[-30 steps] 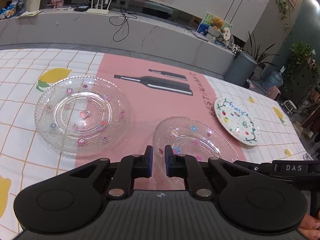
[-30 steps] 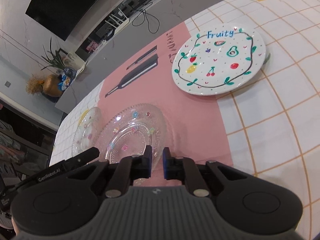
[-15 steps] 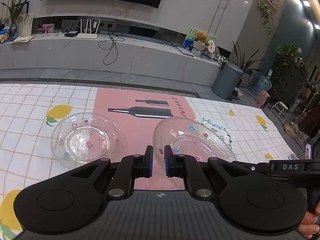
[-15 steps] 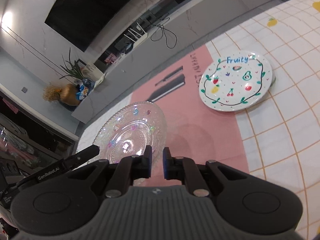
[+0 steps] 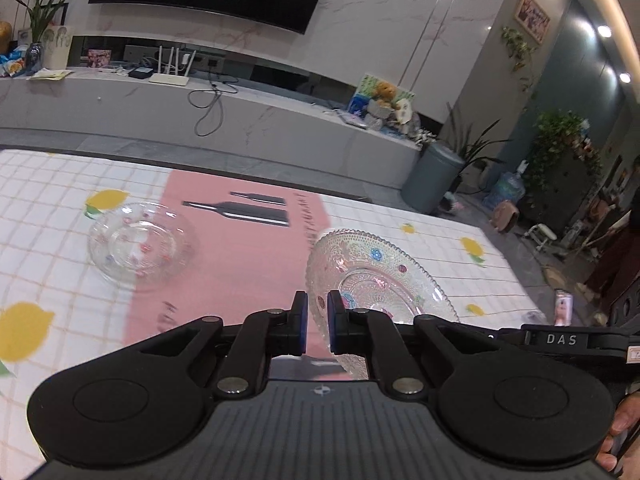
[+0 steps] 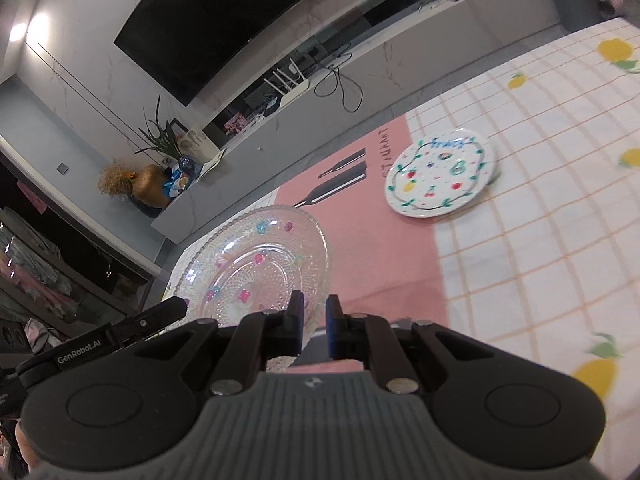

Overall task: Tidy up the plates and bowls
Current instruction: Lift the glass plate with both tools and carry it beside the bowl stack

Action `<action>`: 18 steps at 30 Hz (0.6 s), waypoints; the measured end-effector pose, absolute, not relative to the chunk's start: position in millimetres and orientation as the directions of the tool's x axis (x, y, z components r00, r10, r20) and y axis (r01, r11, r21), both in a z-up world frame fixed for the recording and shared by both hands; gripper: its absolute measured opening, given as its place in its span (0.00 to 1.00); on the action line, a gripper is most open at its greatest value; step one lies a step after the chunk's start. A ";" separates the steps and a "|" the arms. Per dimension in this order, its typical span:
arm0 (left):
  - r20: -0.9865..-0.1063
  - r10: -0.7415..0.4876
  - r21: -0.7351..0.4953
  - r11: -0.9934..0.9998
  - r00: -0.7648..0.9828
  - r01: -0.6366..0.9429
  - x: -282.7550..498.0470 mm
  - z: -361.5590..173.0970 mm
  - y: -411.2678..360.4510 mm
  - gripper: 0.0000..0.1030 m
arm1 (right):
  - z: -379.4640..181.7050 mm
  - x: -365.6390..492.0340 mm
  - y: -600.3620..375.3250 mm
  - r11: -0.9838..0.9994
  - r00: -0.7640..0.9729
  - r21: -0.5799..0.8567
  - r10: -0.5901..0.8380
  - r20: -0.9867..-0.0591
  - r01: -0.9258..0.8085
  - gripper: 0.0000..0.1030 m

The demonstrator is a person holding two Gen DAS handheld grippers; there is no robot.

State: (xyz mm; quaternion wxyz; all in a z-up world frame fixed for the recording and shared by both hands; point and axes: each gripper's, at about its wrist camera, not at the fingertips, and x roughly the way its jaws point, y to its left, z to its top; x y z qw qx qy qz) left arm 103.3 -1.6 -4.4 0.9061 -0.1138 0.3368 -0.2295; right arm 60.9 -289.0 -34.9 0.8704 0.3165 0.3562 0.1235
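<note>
A clear glass plate (image 5: 376, 276) with small coloured flowers hangs above the table, held by two opposite rims. My left gripper (image 5: 317, 320) is shut on its left rim. My right gripper (image 6: 312, 324) is shut on the right rim of the same glass plate (image 6: 256, 268). A second glass plate (image 5: 140, 240) of the same kind lies on the table to the left. A white plate (image 6: 440, 176) painted with fruit and the word "Fruity" lies on the table to the right, at the edge of the pink runner.
The table wears a checked lemon-print cloth (image 5: 48, 216) with a pink runner (image 5: 240, 264) down the middle. Beyond the far edge are a low marble TV bench (image 5: 224, 120), a grey bin (image 5: 434, 178) and potted plants. A hand (image 5: 616, 432) shows at the lower right.
Both grippers have risen together with the glass plate between them, lifting it off the table. The table, the other glass plate and the white plate now look smaller and farther below.
</note>
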 end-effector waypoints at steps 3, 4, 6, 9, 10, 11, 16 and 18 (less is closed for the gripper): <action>-0.562 -0.504 -0.365 0.863 0.656 0.349 85.4 -7.0 -17.9 0.09 | -32.1 39.7 -305.9 0.776 0.722 0.631 0.424 -0.548 0.023 0.09; -0.567 -0.504 -0.363 0.863 0.651 0.352 80.5 -9.0 -24.1 0.09 | -32.3 33.0 -311.9 0.778 0.722 0.628 0.415 -0.554 0.035 0.09; -0.575 -0.513 -0.381 0.857 0.637 0.347 73.0 -14.4 -34.7 0.10 | -35.0 22.2 -322.6 0.782 0.722 0.620 0.395 -0.567 0.059 0.09; -0.579 -0.520 -0.406 0.852 0.628 0.331 61.5 -23.2 -49.2 0.10 | -42.4 10.7 -339.1 0.775 0.719 0.624 0.379 -0.583 0.098 0.09; -0.582 -0.518 -0.408 0.853 0.626 0.326 56.1 -25.9 -54.6 0.10 | -45.6 6.7 -344.8 0.772 0.717 0.626 0.373 -0.589 0.113 0.09; -0.584 -0.517 -0.412 0.853 0.626 0.320 52.3 -29.2 -59.6 0.10 | -48.7 3.6 -349.4 0.771 0.714 0.625 0.367 -0.596 0.125 0.09; -0.610 -0.480 -0.382 0.875 0.630 0.297 35.3 -47.3 -82.2 0.10 | -67.6 -8.7 -367.3 0.769 0.685 0.613 0.350 -0.639 0.179 0.09; -0.623 -0.469 -0.369 0.882 0.626 0.293 30.4 -56.0 -89.3 0.10 | -74.9 -11.4 -370.9 0.776 0.666 0.599 0.341 -0.663 0.199 0.09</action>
